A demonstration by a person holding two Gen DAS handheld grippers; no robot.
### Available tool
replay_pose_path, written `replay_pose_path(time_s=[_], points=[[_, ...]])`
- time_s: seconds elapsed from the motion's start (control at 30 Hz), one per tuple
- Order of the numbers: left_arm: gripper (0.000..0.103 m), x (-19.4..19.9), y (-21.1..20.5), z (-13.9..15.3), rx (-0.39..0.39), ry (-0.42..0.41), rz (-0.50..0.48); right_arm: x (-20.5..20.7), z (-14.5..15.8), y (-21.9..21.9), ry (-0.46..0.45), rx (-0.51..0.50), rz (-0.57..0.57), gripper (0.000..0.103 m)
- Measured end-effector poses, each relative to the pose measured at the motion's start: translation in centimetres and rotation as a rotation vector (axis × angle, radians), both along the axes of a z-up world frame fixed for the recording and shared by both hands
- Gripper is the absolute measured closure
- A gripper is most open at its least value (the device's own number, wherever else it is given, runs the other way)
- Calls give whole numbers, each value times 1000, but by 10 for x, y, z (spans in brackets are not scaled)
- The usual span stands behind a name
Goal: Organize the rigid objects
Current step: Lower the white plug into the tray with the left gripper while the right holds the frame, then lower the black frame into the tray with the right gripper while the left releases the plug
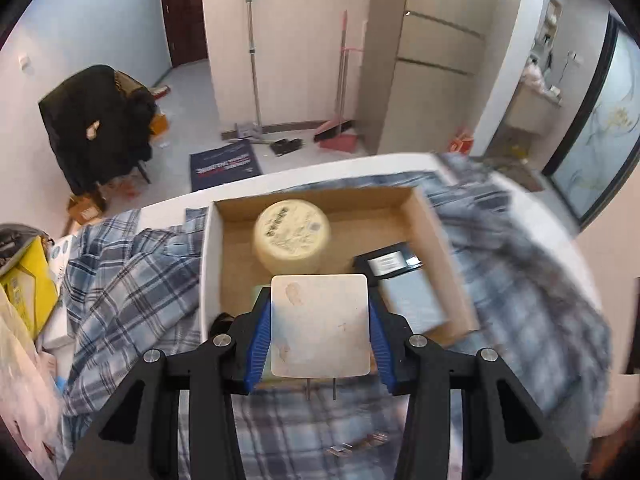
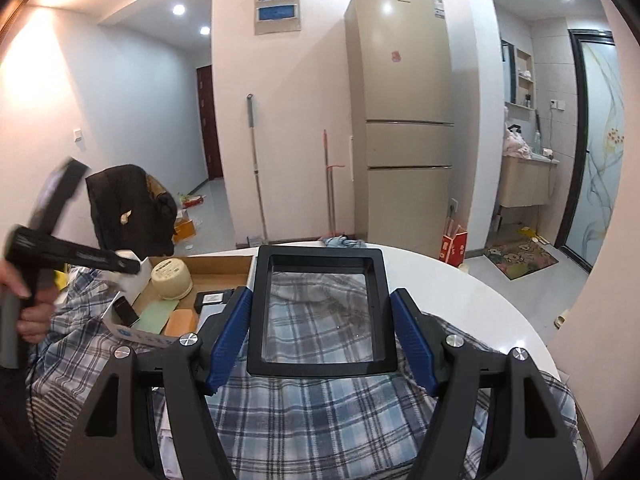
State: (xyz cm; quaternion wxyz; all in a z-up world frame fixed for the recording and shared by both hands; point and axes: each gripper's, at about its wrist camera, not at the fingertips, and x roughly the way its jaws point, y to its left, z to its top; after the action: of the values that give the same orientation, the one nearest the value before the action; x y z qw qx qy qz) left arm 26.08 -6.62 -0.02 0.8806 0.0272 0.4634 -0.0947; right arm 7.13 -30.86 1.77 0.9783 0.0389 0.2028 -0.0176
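My left gripper (image 1: 320,320) is shut on a white square block (image 1: 320,326) with two metal pins under it, held above the near end of an open cardboard box (image 1: 436,232). The box holds a cream round container (image 1: 292,234), a black box (image 1: 388,262) and a pale flat box (image 1: 412,304). My right gripper (image 2: 320,320) is shut on a black square frame with a clear pane (image 2: 320,312), held above the plaid cloth (image 2: 320,412). The cardboard box (image 2: 224,268) lies to its left, with the cream container (image 2: 171,280), a green card (image 2: 156,312) and an orange block (image 2: 182,322).
A plaid cloth (image 1: 132,280) covers the white round table (image 2: 480,292). Yellow and white packages (image 1: 28,280) sit at the left. The left hand-held gripper (image 2: 60,248) shows in the right wrist view. A chair with a black coat (image 1: 96,128), mop, broom and fridge (image 2: 400,120) stand beyond.
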Motion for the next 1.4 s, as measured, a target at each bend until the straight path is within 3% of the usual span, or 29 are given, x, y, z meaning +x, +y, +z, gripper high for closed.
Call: replay_pose_path(time_s=[0.1, 0.2, 0.37, 0.6, 0.7, 0.77, 0.93, 1.07, 1.13, 1.23, 1.4], points=[[56, 10, 5, -27, -23, 67, -3, 5, -4, 11, -19, -32, 53, 34], [56, 15, 10, -44, -48, 67, 19, 19, -12, 24, 12, -52, 85, 34], [56, 23, 16, -58, -81, 79, 27, 41, -20, 37, 82, -4, 114, 34], [56, 23, 13, -74, -38, 102, 20, 51, -16, 51, 94, -56, 118, 34], [47, 15, 17, -55, -69, 16, 36, 53, -9, 57, 83, -64, 127, 34], [26, 6, 22, -38, -112, -71, 39, 55, -3, 62, 72, -71, 129, 34], [17, -22, 38, 3, -162, -324, 88, 60, 15, 75, 33, -77, 146, 34], [11, -39, 50, 25, -109, -500, 188, 69, 24, 88, 33, -41, 178, 34], [0, -44, 56, 32, -138, -550, 199, 74, 22, 97, 41, -35, 193, 34], [0, -50, 68, 37, -208, -605, 216, 85, 16, 110, 52, -45, 199, 34], [0, -51, 77, 39, -203, -635, 256, 122, 0, 118, 144, 5, 215, 34]])
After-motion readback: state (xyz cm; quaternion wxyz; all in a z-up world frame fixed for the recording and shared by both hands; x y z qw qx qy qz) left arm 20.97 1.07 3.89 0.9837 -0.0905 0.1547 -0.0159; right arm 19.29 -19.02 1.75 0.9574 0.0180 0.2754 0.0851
